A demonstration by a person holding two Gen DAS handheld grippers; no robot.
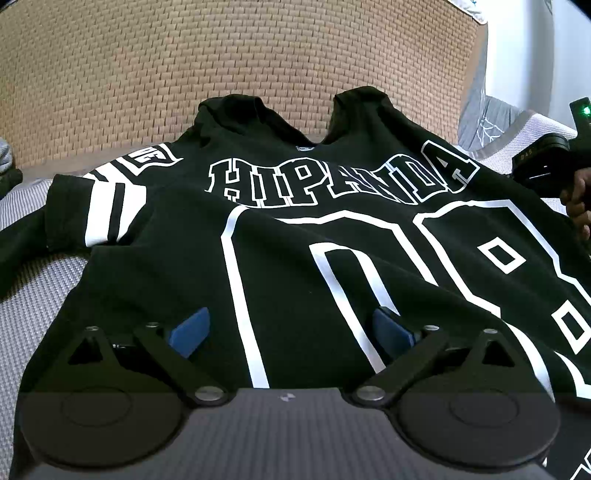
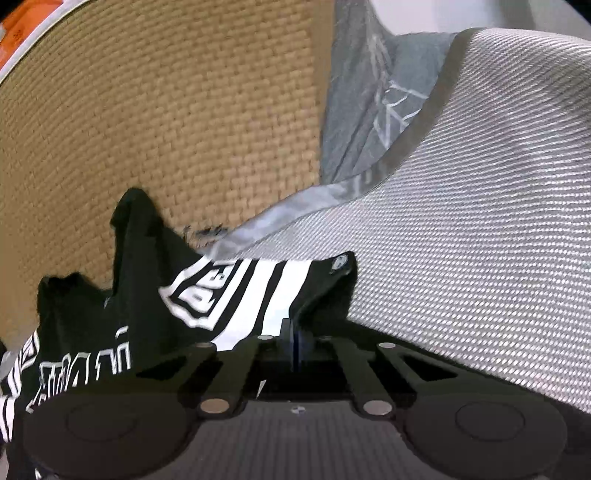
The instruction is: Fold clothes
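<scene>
A black T-shirt [image 1: 295, 236] with white "HIPANDA" lettering and big white numerals lies spread on a grey woven cover [image 1: 33, 306], collar toward the far side. My left gripper [image 1: 291, 328] hovers over the shirt's lower middle. It is open, its blue pads [image 1: 190, 332] wide apart and nothing between them. In the right wrist view, the shirt's white-striped sleeve [image 2: 255, 291] runs into my right gripper [image 2: 295, 332], which is shut on the sleeve's black hem. From the left wrist view, that gripper's body and the hand holding it [image 1: 576, 199] show at the right edge.
A tan woven backrest [image 1: 221, 59] rises right behind the shirt's collar. A grey garment with pale line print [image 2: 373, 110] lies crumpled at the back right, partly on the grey woven cover [image 2: 480, 221]. Something orange [image 2: 26, 22] shows at the top left corner.
</scene>
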